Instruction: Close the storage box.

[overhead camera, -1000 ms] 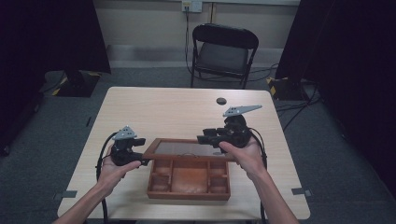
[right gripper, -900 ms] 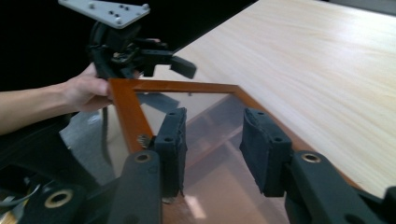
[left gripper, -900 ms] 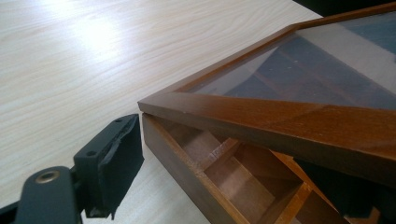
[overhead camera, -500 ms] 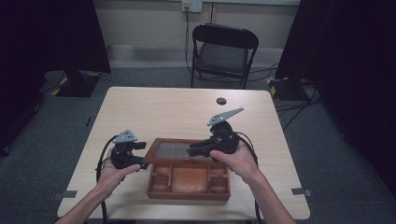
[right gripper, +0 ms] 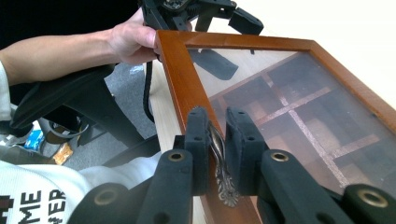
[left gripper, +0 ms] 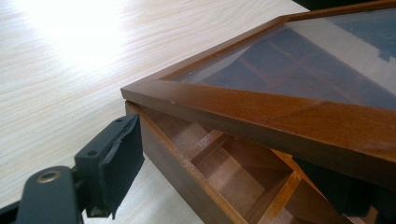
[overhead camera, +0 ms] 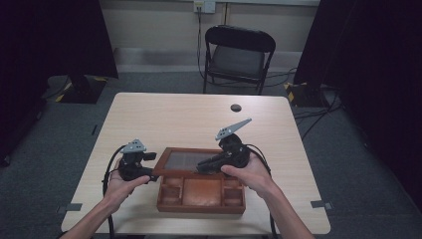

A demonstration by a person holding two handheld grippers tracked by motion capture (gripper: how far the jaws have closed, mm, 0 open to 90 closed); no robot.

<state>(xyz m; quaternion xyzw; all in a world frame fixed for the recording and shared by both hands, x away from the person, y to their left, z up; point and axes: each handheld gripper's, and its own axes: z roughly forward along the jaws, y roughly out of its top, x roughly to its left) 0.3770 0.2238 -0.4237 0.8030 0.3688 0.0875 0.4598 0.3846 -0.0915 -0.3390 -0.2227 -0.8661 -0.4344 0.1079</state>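
A wooden box (overhead camera: 199, 208) with several compartments stands at the table's near edge. Its glass-paned lid (overhead camera: 191, 159) is hinged at the far side and hangs partly raised over it. My right gripper (overhead camera: 201, 168) comes in from the right and is shut on the lid's metal clasp (right gripper: 219, 158), which sits on the front frame between the pads (right gripper: 198, 135). My left gripper (overhead camera: 149, 172) is open at the box's left end. One of its jaws lies outside the box wall (left gripper: 177, 163) and the other under the lid frame (left gripper: 261, 107).
A small dark round object (overhead camera: 235, 107) lies on the far part of the light wooden table (overhead camera: 164, 119). A black folding chair (overhead camera: 239, 55) stands beyond the table. Cables trail from both grippers toward the person.
My right gripper has moved left and toward the person with the clasp. The lid has tilted lower over the box. The left gripper has stayed at the box's left end.
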